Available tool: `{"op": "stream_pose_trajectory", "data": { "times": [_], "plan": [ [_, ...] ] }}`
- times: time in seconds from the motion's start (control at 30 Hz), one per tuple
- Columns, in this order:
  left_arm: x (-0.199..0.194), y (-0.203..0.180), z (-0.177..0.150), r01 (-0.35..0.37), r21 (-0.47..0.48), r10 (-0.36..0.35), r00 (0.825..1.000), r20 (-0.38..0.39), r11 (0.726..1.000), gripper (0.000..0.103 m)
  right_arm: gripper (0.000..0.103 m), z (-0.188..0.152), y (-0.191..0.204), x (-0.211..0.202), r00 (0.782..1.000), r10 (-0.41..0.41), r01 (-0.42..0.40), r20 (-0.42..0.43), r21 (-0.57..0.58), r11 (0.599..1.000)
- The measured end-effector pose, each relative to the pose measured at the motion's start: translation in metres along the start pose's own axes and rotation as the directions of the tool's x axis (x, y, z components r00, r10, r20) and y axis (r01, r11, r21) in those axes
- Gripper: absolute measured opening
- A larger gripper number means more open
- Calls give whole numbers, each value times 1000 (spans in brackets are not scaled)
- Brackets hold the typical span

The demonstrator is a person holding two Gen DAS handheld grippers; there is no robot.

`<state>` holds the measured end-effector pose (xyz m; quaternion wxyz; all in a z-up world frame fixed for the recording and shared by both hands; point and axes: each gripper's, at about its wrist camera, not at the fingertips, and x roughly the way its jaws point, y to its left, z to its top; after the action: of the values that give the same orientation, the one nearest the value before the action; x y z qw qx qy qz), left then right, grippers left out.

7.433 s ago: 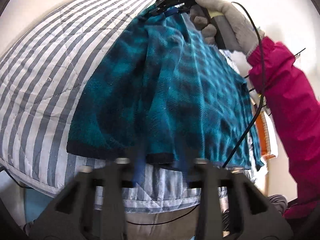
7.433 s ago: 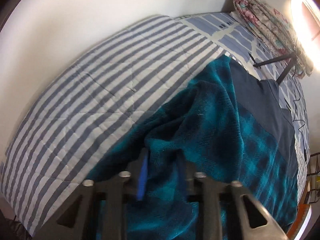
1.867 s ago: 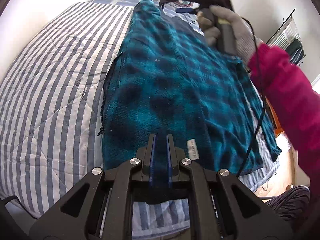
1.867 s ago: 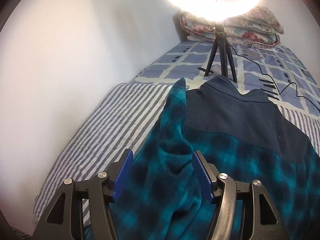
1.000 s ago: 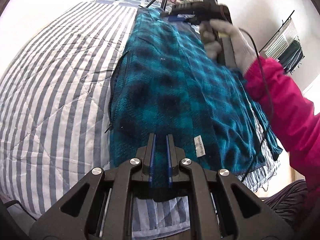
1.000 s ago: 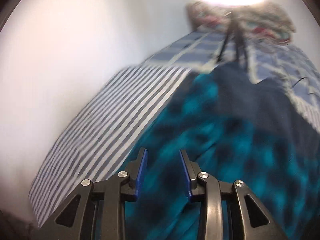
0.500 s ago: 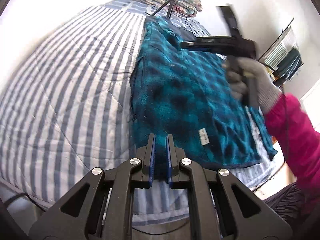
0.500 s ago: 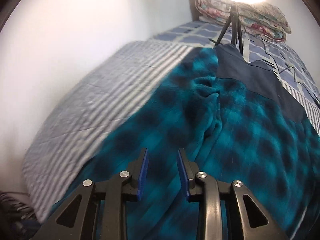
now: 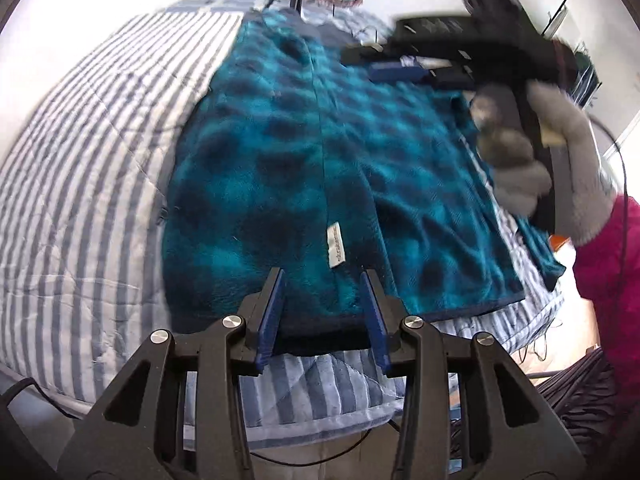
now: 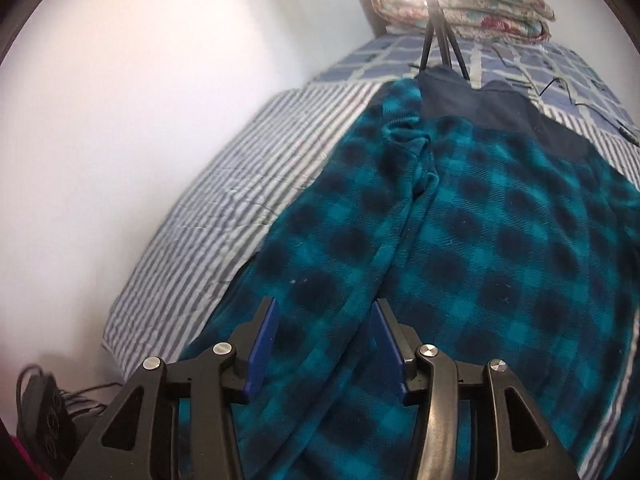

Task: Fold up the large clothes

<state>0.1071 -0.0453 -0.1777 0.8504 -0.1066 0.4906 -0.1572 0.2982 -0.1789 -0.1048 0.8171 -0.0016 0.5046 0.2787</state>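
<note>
The teal checked jacket [image 9: 304, 152] looks like thick, fuzzy fleece with a smooth navy yoke, lying on a quilted, matt striped cotton bedspread [image 9: 92, 168]. The left gripper [image 9: 322, 306] is matt black plastic with shiny metal screws and blue pads; lower centre, the right gripper [image 10: 325, 338] looks alike.

Teal plaid fleece [image 9: 280, 152] lies on striped bed [image 9: 100, 152].

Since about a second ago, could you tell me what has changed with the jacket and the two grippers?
The left gripper, which was pinching the jacket's hem, is opening and has let it go; the hem now lies flat on the striped quilt. The right gripper has pulled back from the collar end, its jaws opening over the jacket with nothing pinched. The jacket stays spread, one side folded inward; tripod and pillows unchanged.
</note>
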Motion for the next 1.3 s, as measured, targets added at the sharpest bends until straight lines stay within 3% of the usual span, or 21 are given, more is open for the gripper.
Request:
{"op": "stream_pose_trajectory", "data": {
  "times": [0.13,0.2,0.37,0.6,0.67,0.73,0.8,1.03,1.1,1.17,1.23,1.3],
  "plan": [
    [15,-7,-3,-47,38,48,999,-22,998,37,50,14,-3,22,999,-31,31,-9,-8,1000],
    [23,-7,-3,-60,37,62,997,-39,997,8,50,21,-8,31,999,-44,44,-6,6,999],
    [25,-9,-5,-58,35,58,998,-22,998,4,50,35,-25,48,999,-45,45,-5,64,997],
    [-4,-14,-4,-17,44,15,999,47,999,3,50,51,-31,77,988,-141,144,-62,48,988],
    [-11,-16,-3,1,54,-4,998,61,999,3,43,54,-32,84,984,-162,166,-73,50,985],
    [-17,-18,-3,19,58,-23,997,70,998,3,15,55,-33,89,980,-178,182,-88,43,982],
    [-20,-22,-3,40,61,-45,996,79,997,3,8,55,-34,87,979,-186,190,-86,44,981],
    [12,-31,-7,68,93,-68,998,4,993,3,6,53,-57,63,994,-104,107,-25,140,984],
    [23,-33,-10,55,109,-53,998,-20,993,3,7,46,-62,69,992,-123,128,-41,145,981],
    [24,-34,-11,60,115,-57,998,-22,992,3,16,43,-62,68,988,-147,152,-41,157,976],
    [21,-34,-12,73,120,-71,997,-16,990,3,41,42,-54,58,985,-164,169,-45,136,976],
    [16,-32,-12,91,121,-90,996,-13,988,3,48,37,-43,46,990,-129,134,-51,103,986]
  ]
}}
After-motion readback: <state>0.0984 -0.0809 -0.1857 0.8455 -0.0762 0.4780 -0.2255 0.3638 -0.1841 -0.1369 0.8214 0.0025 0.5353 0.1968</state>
